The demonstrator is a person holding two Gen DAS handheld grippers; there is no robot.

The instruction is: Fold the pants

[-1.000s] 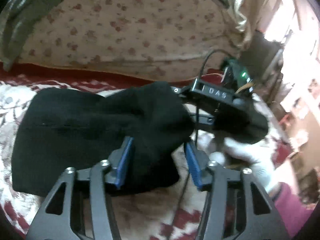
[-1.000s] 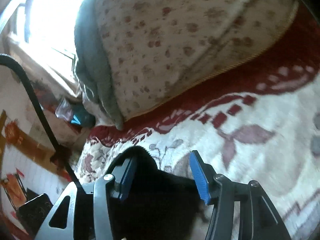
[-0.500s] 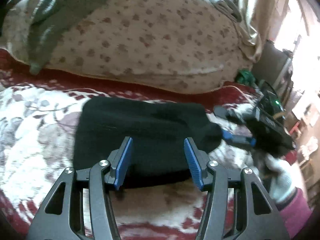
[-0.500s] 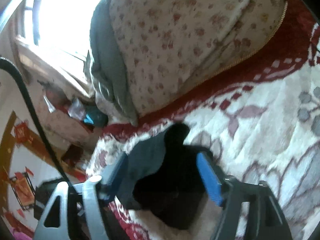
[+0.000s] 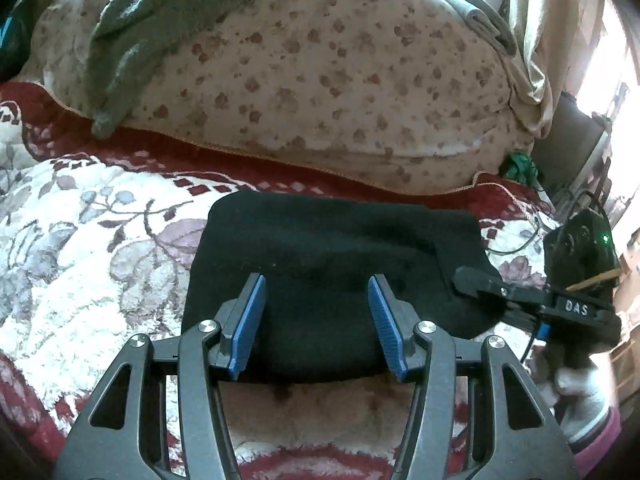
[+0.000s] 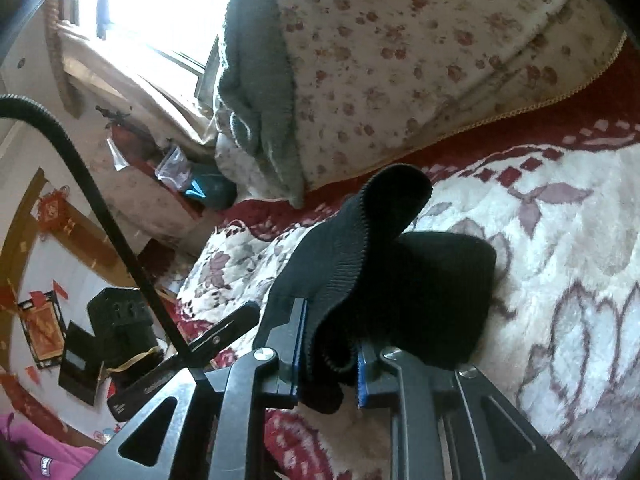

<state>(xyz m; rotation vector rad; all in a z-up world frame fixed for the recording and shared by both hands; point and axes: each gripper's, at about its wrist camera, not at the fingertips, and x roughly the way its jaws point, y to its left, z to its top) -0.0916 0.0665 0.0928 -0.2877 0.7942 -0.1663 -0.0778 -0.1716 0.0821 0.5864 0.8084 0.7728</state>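
spread wide underneath everything: a cream and red flowered blanket (image 5: 100, 248), with a spotted quilt (image 5: 320, 80) heaped along its far side and a grey-green cloth (image 5: 132, 40) draped over that. folded into a compact black block on the blanket, the pants (image 5: 320, 248), lying just ahead of and partly beneath the left gripper (image 5: 316, 316). fingers of that one spread apart, blue pads clear of the fabric, gripping nothing. over at the block's right-hand end, the right gripper (image 6: 326, 356), closing on a ribbed hem bunched between its pads and curling up ahead of them.
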